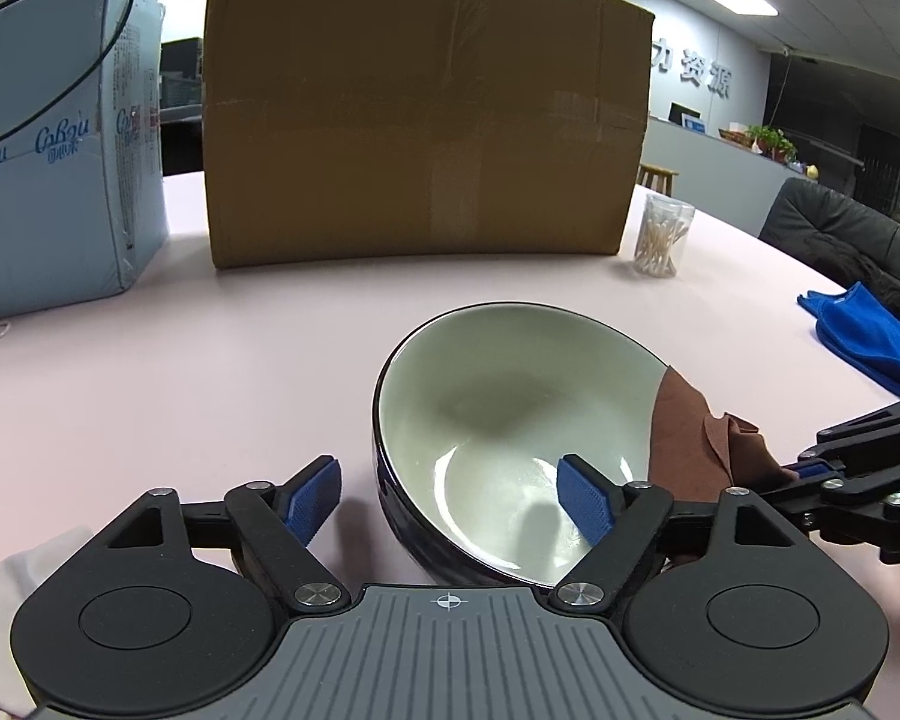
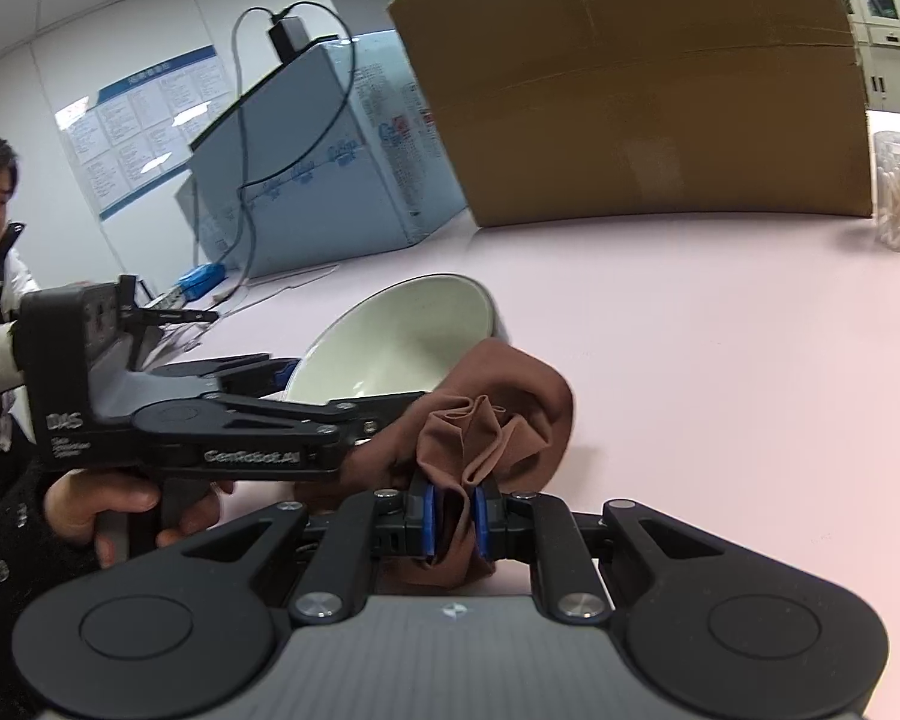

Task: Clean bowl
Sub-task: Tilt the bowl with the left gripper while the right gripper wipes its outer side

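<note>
Left gripper angled downward, blue pads spread wide: one pad inside the dark-rimmed, cream-glazed ceramic bowl, the other outside the near wall, neither pressing it. Bowl tilted on the pale pink table, mouth toward the left camera. Right gripper also pitched down, pads pressed together, pinching a bunched brown cloth that drapes over the bowl's rim.

Right wrist view only: a bare hand wrapped around the left gripper's handle, and a black cable. Left wrist view only: folded blue cloth far right. Behind: clear tub of cotton swabs, brown cardboard box, light-blue wrapped pack.
</note>
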{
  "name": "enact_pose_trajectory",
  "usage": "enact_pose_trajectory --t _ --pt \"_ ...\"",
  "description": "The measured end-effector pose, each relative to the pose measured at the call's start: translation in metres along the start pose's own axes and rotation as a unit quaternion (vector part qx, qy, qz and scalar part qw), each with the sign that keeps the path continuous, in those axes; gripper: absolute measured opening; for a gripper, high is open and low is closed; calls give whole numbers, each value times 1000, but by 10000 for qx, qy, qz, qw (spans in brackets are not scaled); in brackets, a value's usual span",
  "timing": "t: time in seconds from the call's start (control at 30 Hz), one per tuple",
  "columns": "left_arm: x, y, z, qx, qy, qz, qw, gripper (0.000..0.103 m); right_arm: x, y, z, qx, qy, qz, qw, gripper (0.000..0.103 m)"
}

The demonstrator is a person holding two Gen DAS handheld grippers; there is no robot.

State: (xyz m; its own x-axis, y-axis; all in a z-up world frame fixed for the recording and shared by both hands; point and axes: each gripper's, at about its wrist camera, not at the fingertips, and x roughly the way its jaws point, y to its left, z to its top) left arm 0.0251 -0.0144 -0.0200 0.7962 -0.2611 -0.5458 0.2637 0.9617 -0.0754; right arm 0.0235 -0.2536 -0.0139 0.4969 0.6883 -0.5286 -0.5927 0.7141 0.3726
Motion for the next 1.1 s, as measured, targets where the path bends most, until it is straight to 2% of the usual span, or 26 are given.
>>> enact_pose_trajectory --t 0.1,0.2,0.53,0.9,1.1 --pt "1 1 0 -31 47 0 10000 86 0 -1 0 5 -12 -6 10000 16" --pt "2 1 0 -20 73 -3 10000 87 1 -3 2 29 -54 -200 9998 16" --pt "1 0 0 4 31 32 10000 87 -6 0 -1 9 -88 44 10000 15" --pt "-13 -6 -1 151 -424 147 9989 85 -2 -1 3 13 -113 -107 9999 16" --pt "-14 -8 0 192 -482 143 9986 83 0 1 2 -2 -85 4 10000 16"
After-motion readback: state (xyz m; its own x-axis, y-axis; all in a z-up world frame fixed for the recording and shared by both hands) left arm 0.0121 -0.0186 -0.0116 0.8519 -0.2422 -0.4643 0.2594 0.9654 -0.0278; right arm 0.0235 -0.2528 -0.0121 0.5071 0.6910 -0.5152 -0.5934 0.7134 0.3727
